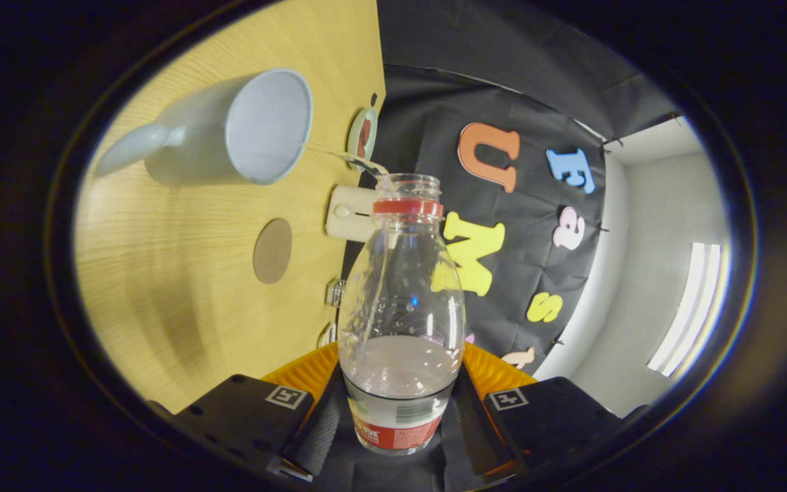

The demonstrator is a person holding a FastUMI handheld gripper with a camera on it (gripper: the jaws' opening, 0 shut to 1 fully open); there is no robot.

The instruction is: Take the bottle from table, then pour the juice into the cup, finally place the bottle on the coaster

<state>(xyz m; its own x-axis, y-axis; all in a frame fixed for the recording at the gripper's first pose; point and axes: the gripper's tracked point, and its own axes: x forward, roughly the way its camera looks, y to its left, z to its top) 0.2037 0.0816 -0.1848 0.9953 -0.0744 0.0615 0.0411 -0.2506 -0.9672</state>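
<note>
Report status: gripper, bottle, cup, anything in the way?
Gripper shut on bottle, tilted. Thin stream leaving its mouth toward cup. Coaster bare beside the cup. Nothing between them.

- The bottle (400,321) is clear plastic with a red neck ring; its label is white above a red band, with a small barcode patch.
- The liquid in the bottle looks clear and colourless.
- The cup (243,130) is pale blue-grey outside, with a lighter inside.
- The coaster (272,251) is plain dull brown.
- The table (182,301) is light yellow wood with fine grain lines.
- A cream-white box (349,213) stands at the table's edge.
- A small dish (363,134) near it has a pale green rim and reddish-brown contents.
</note>
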